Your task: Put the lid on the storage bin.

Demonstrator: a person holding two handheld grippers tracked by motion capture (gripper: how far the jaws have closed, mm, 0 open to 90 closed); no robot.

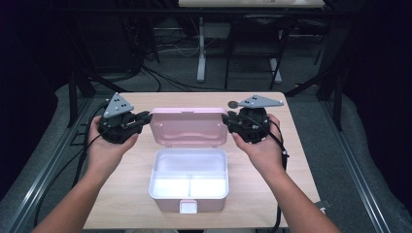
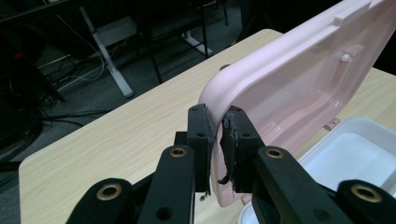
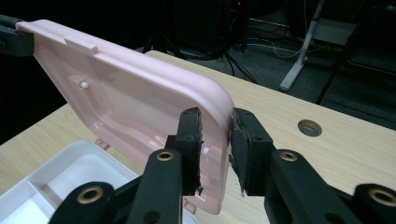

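Observation:
A pink box stands open in the middle of the table, its white base (image 1: pixel 153 190) divided into two compartments and its pink lid (image 1: pixel 188 126) raised upright behind it. My left gripper (image 1: pixel 145 115) is at the lid's left edge. In the left gripper view the lid (image 2: pixel 303 84) passes between the jaws of that gripper (image 2: pixel 218 126), with both pads pressed on its rim. My right gripper (image 1: pixel 226 119) is at the lid's right edge. In the right gripper view the lid (image 3: pixel 130 93) stands between the jaws of that gripper (image 3: pixel 215 135), with a thin gap at the outer pad.
A round hole (image 1: pixel 233 104) sits in the wooden tabletop (image 1: pixel 301 165) behind the right gripper. The box's latch tab (image 1: pixel 188 207) faces the front edge. Desk legs and cables fill the dark floor beyond the table's far edge.

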